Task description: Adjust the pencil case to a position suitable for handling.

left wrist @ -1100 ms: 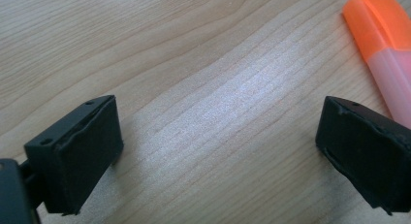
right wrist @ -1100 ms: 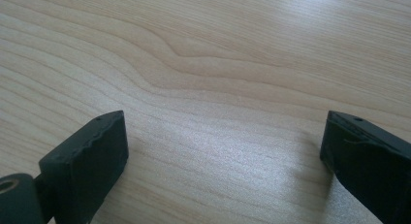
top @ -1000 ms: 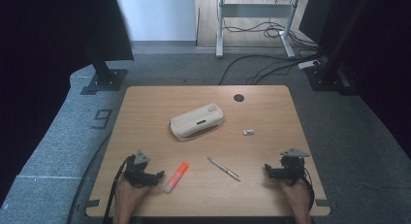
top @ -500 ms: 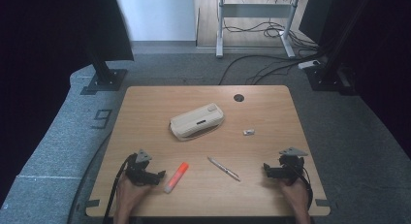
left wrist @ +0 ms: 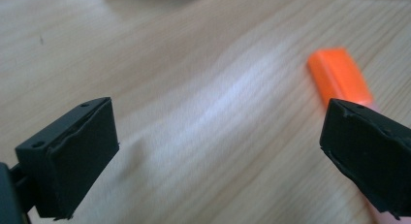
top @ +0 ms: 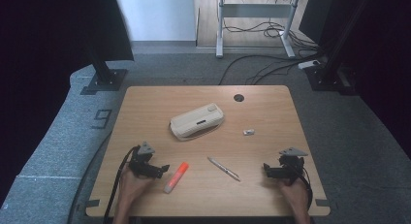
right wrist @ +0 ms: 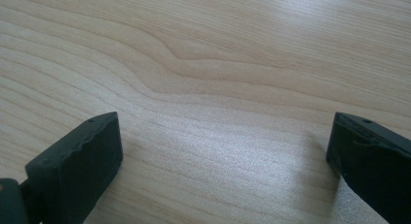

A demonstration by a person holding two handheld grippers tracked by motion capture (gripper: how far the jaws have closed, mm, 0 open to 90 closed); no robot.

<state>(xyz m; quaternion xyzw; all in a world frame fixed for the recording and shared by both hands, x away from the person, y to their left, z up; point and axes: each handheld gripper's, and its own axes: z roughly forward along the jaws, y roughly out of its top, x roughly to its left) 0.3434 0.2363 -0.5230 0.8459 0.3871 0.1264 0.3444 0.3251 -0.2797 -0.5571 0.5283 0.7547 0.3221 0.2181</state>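
Note:
An orange highlighter (top: 176,176) lies on the wooden table (top: 145,112) at the front left. My left gripper (top: 162,168) rests just left of it, open, jaws empty. In the left gripper view the highlighter (left wrist: 339,78) pokes out behind the right jaw, and the gripper (left wrist: 228,151) holds bare wood between its jaws. A silver pen (top: 224,168) lies front centre. A beige pencil case (top: 197,121) sits mid-table, with a small white eraser (top: 248,132) to its right. My right gripper (top: 265,169) rests at the front right, open over bare wood (right wrist: 218,136).
A round cable hole (top: 238,97) is near the table's far edge. Dark monitor stands (top: 104,81) and cables (top: 261,69) lie on the grey floor beyond the table. Both hands rest at the table's near edge.
Both grippers stay at the front corners; nothing on the table has visibly moved.

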